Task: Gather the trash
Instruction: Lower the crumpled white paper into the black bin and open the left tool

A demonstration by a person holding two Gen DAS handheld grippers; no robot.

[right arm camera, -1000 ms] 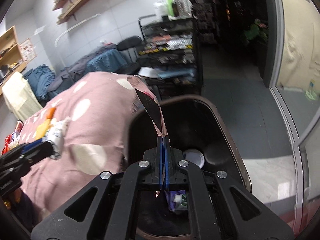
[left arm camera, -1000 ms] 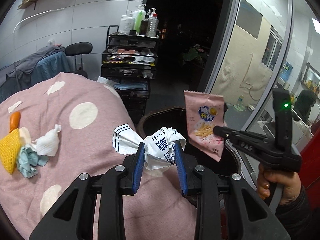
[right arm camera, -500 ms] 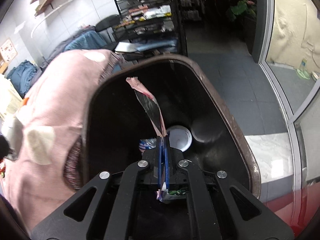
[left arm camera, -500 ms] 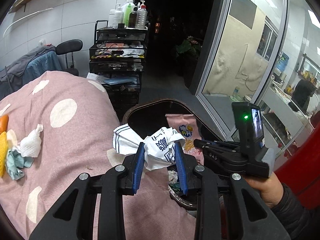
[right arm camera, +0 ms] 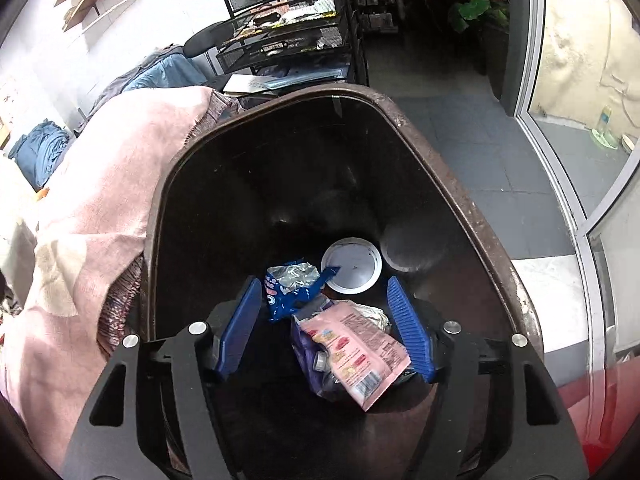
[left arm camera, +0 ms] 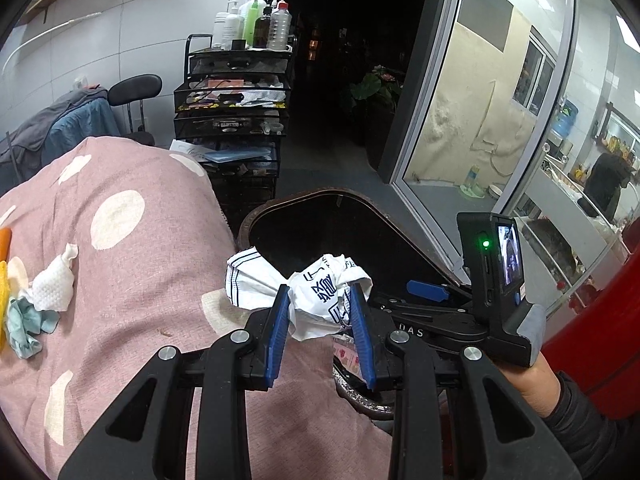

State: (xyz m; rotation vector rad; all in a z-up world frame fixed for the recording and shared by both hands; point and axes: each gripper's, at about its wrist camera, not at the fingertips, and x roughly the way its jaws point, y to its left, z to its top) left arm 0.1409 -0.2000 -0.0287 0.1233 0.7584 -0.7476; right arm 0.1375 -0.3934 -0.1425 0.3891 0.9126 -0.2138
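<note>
My left gripper (left arm camera: 319, 292) is shut on a crumpled white wrapper with blue print (left arm camera: 256, 280), held over the edge of the pink dotted cover (left arm camera: 120, 184) beside the dark bin (left arm camera: 320, 196). In the right wrist view my right gripper (right arm camera: 323, 286) hangs inside the bin's mouth (right arm camera: 460, 200), its jaws opening. A pink snack bag (right arm camera: 354, 354) lies free below them on the trash in the bin, touching neither pad. A blue foil packet (right arm camera: 292, 284) and a white round lid (right arm camera: 352, 264) also lie in there.
A white tissue (left arm camera: 54, 284), a pale teal crumpled paper (left arm camera: 24, 328) and an orange piece (left arm camera: 4, 240) lie on the cover at the left. A black wire cart with bottles (left arm camera: 236, 92) stands behind. A glass door (left arm camera: 460, 140) and a red surface (left arm camera: 600, 340) are to the right.
The right gripper sank into the bin with the pink bag pinched between its pads, then its jaws spread and the bag dropped onto the trash. The left gripper kept its hold on the wrapper.
</note>
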